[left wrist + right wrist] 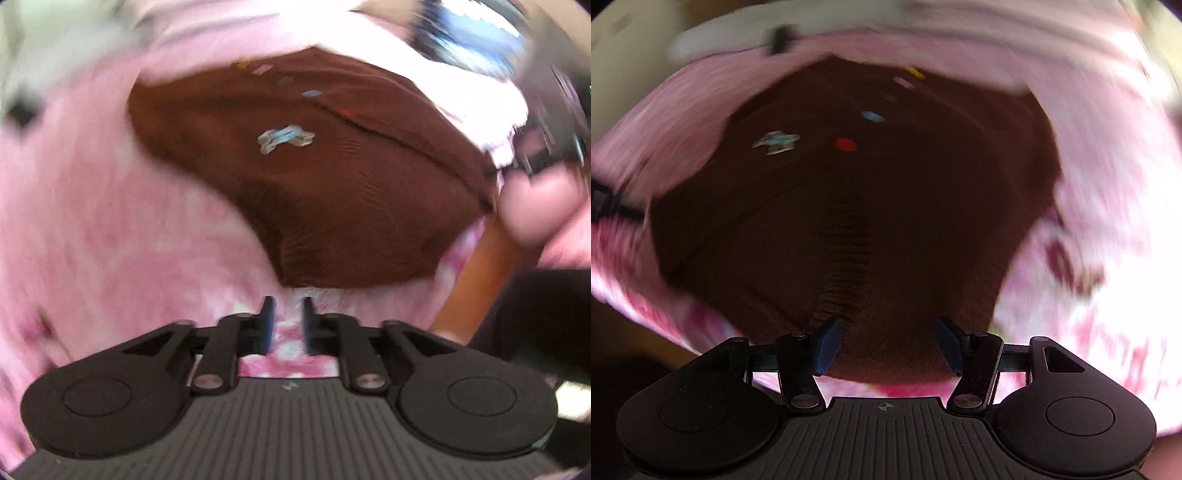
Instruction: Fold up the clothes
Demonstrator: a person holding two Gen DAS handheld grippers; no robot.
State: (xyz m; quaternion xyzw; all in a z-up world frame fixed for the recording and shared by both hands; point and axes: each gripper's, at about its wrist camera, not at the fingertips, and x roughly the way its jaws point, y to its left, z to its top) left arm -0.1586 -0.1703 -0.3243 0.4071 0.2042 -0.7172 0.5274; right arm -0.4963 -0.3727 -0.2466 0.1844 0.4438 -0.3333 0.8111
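A brown knit garment (314,184) with a small pale blue flower patch (286,138) and a row of coloured buttons lies on a pink flowered sheet (110,221). My left gripper (288,321) hovers just off the garment's near edge, above the sheet. Its jaws stand a narrow gap apart with only the sheet showing between them. In the right wrist view the same brown garment (849,221) fills the middle. My right gripper (886,343) is wide open above its near hem, with nothing pinched between the blue pads (827,345). Both views are blurred.
A person's hand (535,206) and an orange-brown bar (476,280) sit at the garment's right edge in the left wrist view. The pink sheet (1108,221) surrounds the garment on all sides. A dark object (605,206) shows at the left edge.
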